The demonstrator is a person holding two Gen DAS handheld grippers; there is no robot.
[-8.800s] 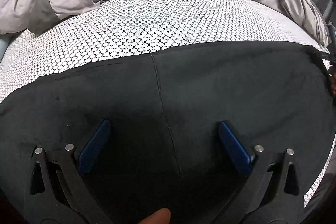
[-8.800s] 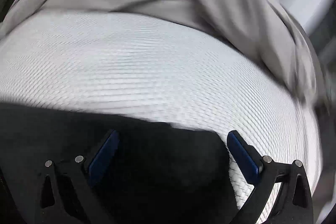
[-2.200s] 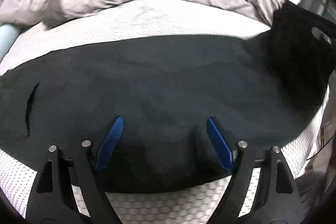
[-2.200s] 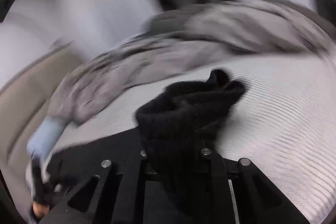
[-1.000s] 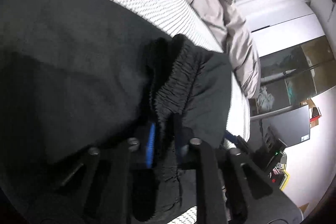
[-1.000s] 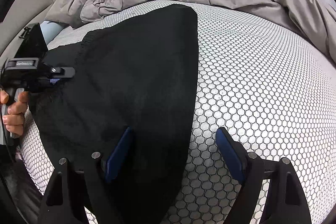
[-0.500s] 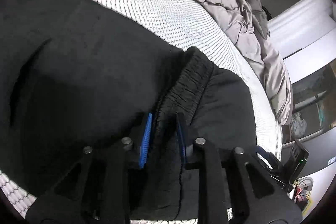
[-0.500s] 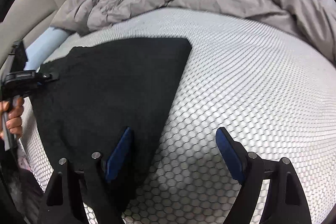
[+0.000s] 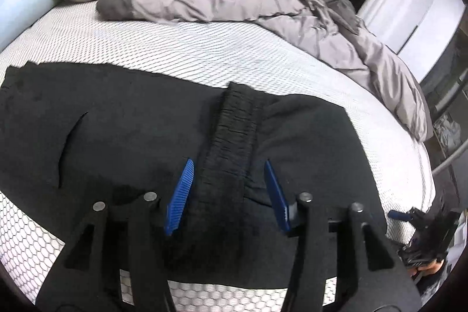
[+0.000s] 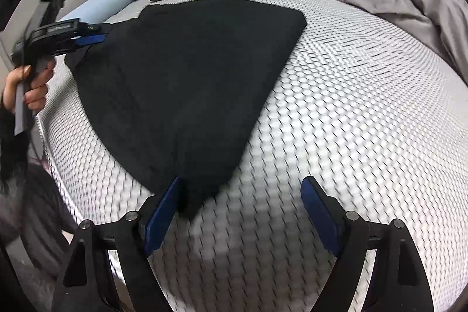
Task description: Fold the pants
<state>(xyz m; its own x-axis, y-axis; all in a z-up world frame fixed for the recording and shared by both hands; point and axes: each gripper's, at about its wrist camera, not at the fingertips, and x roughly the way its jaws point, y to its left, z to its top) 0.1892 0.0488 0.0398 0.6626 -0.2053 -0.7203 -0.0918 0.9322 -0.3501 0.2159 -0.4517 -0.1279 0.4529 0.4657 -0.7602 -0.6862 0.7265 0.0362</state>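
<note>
The left gripper (image 9: 226,189), jaws just spreading, is releasing the soft, limp pants' (image 9: 131,119) waistband (image 9: 234,136); the right gripper (image 10: 237,209) is hanging wide apart, empty.

No readable text, labels, brands or numbers anywhere in either view.
</note>
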